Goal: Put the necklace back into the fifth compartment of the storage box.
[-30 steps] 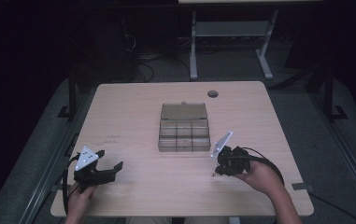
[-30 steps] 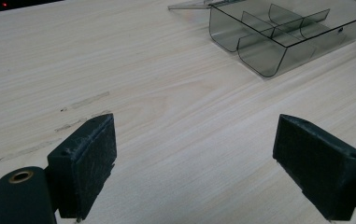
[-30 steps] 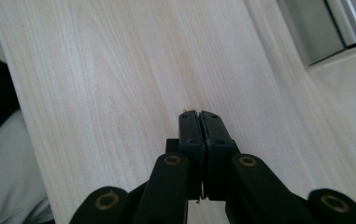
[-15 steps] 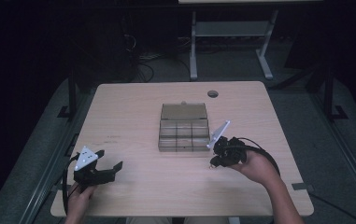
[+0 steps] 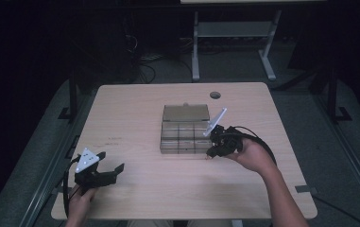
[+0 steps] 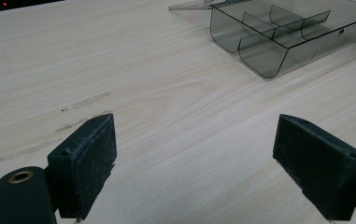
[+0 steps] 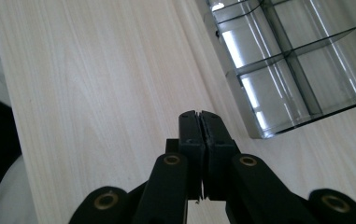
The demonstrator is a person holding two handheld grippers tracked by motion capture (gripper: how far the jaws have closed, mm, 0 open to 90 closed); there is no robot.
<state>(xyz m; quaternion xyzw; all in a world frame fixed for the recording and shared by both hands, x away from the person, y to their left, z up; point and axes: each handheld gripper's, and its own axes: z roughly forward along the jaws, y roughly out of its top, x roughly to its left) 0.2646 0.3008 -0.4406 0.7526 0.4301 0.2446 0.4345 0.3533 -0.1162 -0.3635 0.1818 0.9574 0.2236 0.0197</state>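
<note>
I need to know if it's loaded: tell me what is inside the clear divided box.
The compartments of the box that show look empty, with only dividers and the table beneath. The far section is covered by its lid.

A pale wooden counter [image 5: 135, 113] has a round hole [image 5: 215, 95] near its far edge. On the dark floor beyond stands a grey metal stand [image 5: 234, 33], with cables [image 5: 144, 59] lying left of it.

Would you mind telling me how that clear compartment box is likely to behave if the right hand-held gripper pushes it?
The compartment box looks like thin, smooth plastic with nothing visible inside, so it is probably light and would slide easily on the table. Its low, flat shape makes tipping unlikely. The right hand-held gripper, near one corner, might turn it.
</note>
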